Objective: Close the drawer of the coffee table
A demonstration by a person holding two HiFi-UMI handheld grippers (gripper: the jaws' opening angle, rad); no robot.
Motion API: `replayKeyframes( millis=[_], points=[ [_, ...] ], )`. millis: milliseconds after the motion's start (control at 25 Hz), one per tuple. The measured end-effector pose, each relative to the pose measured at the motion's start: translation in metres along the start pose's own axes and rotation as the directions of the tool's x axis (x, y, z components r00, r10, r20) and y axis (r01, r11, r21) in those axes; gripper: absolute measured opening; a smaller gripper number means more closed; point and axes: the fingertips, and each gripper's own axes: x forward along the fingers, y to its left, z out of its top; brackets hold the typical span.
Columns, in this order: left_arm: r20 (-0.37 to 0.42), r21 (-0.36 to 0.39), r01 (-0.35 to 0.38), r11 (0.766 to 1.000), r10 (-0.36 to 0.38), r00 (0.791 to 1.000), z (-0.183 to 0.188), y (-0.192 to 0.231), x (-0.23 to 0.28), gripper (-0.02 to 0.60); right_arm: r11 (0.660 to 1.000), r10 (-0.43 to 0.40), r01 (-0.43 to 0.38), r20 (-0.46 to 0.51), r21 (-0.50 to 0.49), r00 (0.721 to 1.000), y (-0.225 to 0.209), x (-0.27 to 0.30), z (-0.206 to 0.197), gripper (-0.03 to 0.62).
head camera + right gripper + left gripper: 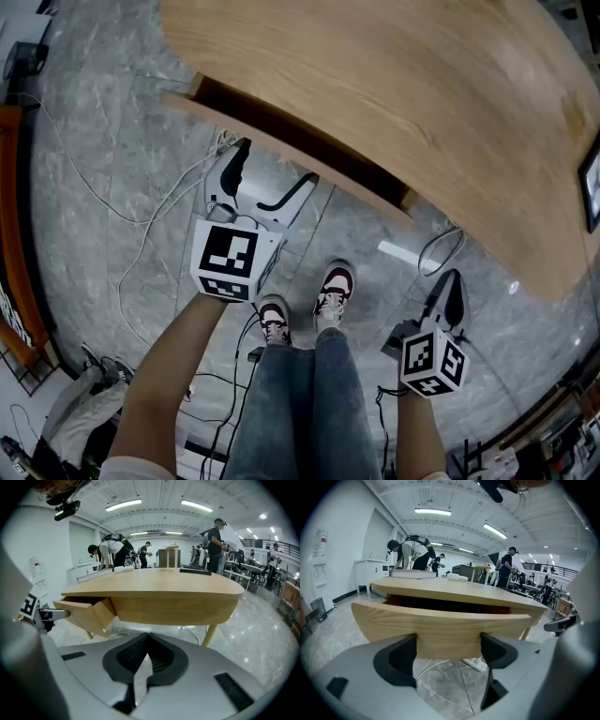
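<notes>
Shows drawer pulled out at near-left of coffee table, not shut yet. Holds L tongs released, jaws wide apart, aimed at drawer front from near side; can't tell if touching. Has R tongs clenched on nothing, near right, well apart from drawer. Leaves cables strewn on floor at left.

The coffee table and its drawer were pale, fine-grained wood, the floor grey marbled with white veins, the left gripper and right gripper light grey with black pads and black-and-white square markers, the jeans faded blue, and the sneakers white and maroon.
</notes>
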Motion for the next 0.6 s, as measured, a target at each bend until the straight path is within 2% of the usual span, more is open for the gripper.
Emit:
replayKeyframes(
  millis=[600],
  points=[
    [0.037, 0.011, -0.009, 1.0, 0.008, 0.999, 0.03, -0.001, 0.035, 0.423, 1.0, 0.011, -0.011, -0.005, 0.023, 1.0, -0.017, 0.017, 0.008, 0.0]
  ],
)
